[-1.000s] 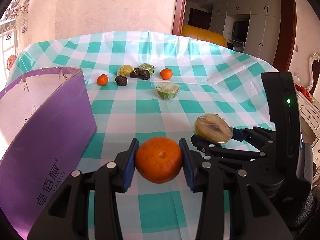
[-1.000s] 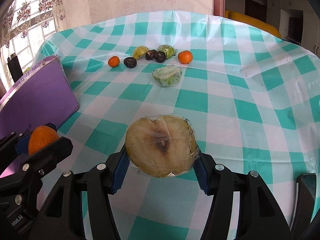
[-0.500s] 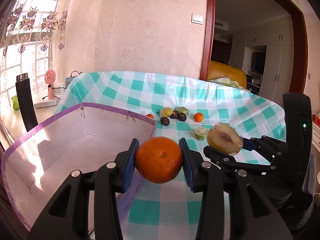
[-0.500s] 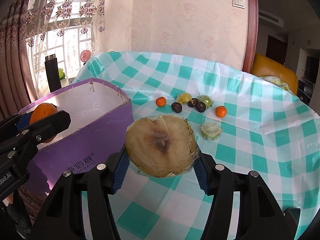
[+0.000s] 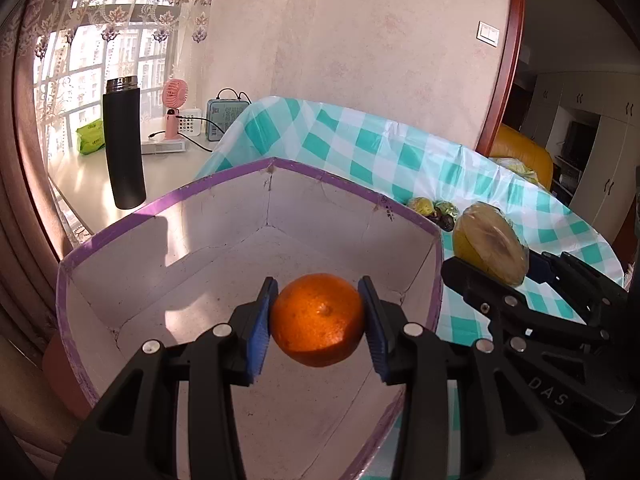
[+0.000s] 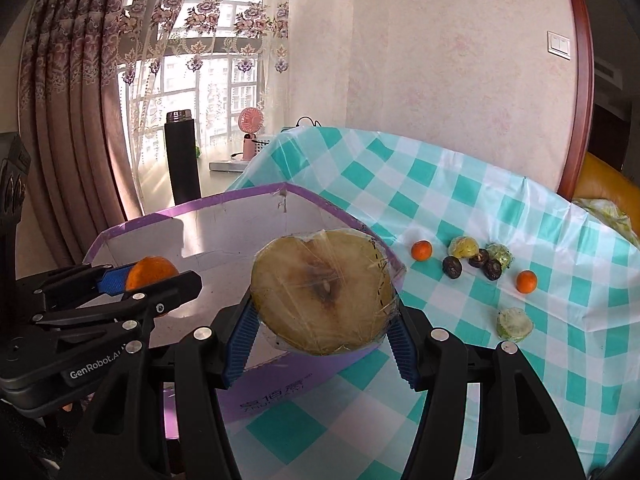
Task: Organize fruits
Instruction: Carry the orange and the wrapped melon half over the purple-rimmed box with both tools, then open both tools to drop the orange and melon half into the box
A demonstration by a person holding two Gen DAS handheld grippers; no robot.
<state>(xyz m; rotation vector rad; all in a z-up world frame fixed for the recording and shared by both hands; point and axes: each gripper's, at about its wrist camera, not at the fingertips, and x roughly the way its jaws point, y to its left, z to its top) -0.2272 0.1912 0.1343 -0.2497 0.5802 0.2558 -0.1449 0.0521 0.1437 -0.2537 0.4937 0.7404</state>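
My left gripper [image 5: 318,320] is shut on an orange [image 5: 318,320] and holds it over the open purple box [image 5: 168,216], above its pale floor. My right gripper [image 6: 322,336] is shut on a plastic-wrapped halved fruit [image 6: 322,296] and holds it above the box's near right wall [image 6: 280,392]. The right gripper with that fruit [image 5: 490,248] shows to the right in the left wrist view. The left gripper with the orange [image 6: 150,274] shows at the left in the right wrist view.
On the green checked tablecloth [image 6: 460,208] lie two small oranges [image 6: 422,250], dark fruits [image 6: 452,267], wrapped green-yellow fruits [image 6: 464,247] and a wrapped green half [image 6: 514,324]. A black flask [image 5: 122,144] and pink fan [image 5: 174,108] stand on a side counter by the window.
Both grippers have moved left and up from the table toward the purple box. The orange now hangs over the box interior, and the wrapped half fruit is over the box's right wall.
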